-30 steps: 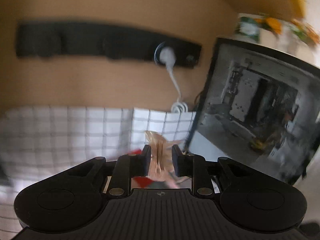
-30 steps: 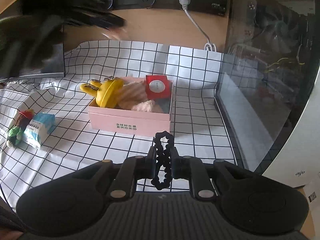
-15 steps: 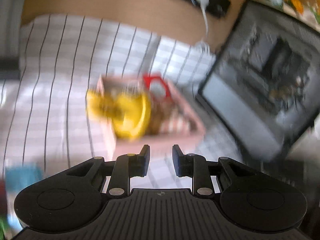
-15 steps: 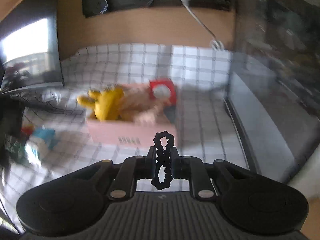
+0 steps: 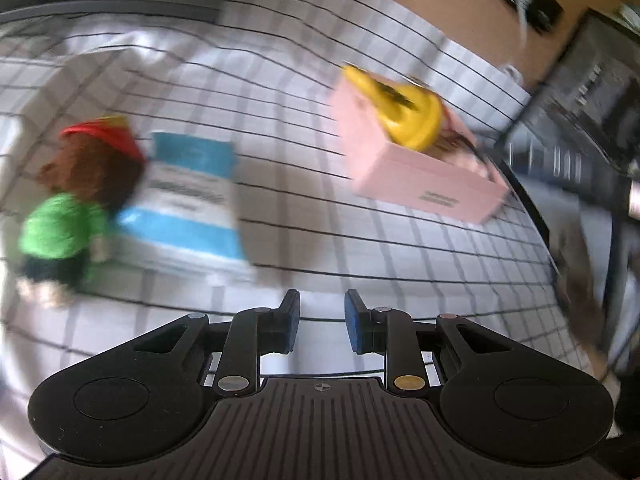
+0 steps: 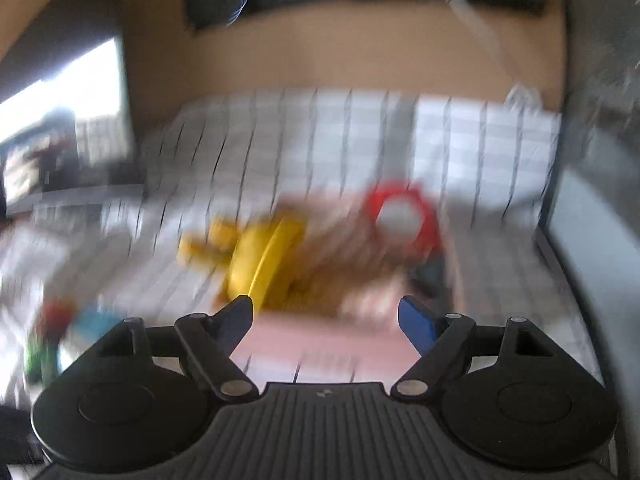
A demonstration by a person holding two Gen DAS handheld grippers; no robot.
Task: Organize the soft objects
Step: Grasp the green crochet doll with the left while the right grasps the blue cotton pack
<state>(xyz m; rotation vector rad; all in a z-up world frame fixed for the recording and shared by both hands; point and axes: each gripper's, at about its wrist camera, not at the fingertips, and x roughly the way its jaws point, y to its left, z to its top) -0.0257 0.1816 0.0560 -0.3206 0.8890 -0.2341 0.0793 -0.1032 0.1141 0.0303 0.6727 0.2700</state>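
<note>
1. Right gripper: jaws have just swung wide, nothing between them, right above the pink box.
2. Inside the box: a yellow plush, a red-and-white item; all blurred.
3. Left gripper: jaws narrowly apart, empty, over the checked cloth.
4. Left of the box: a blue-and-white pack, then a doll, red cap, brown hair, green top.

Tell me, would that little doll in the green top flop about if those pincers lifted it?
Probably. The doll looks like fuzzy stuffed fabric, so it should squash and droop rather than stay stiff. It seems light for its size and unlikely to slip. Lying flat on the checked cloth, it shouldn't roll; blur hides finer detail.
</note>
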